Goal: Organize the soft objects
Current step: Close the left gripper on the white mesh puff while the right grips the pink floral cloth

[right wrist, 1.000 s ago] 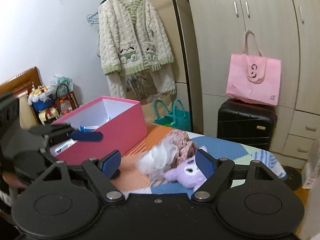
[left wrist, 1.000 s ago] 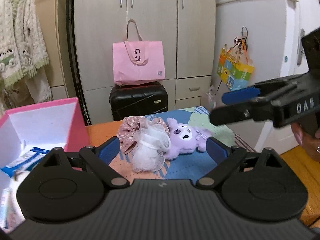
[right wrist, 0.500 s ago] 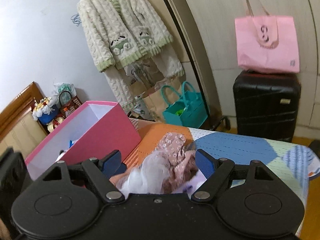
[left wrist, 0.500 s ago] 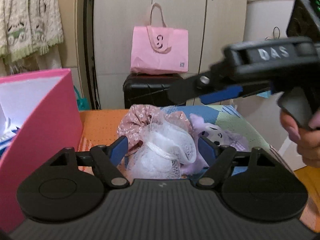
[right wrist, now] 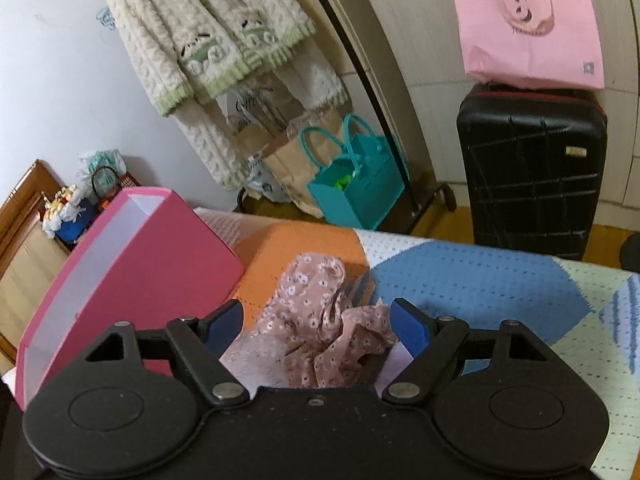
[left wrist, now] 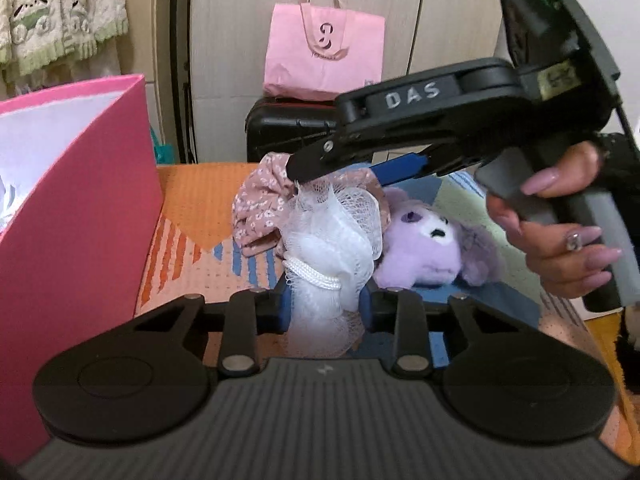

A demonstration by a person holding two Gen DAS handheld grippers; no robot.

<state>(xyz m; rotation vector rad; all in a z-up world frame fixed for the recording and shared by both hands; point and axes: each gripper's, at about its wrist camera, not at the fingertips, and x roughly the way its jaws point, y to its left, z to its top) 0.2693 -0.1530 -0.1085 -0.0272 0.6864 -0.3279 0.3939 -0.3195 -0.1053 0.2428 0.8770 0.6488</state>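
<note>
The white mesh pouf [left wrist: 332,240] on the patchwork blanket [left wrist: 188,232] is being squeezed by the closing left tool [left wrist: 325,307]. The floral scrunchie [right wrist: 316,320], behind it, is straddled untouched by the wide-apart right tool [right wrist: 318,320], left of the purple plush [left wrist: 420,248].

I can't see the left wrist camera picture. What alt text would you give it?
The left gripper is closing its fingers on a white mesh bath pouf lying on a patchwork blanket. A hand holds the right gripper open over a floral scrunchie, beside a purple plush toy and pink box.
</note>
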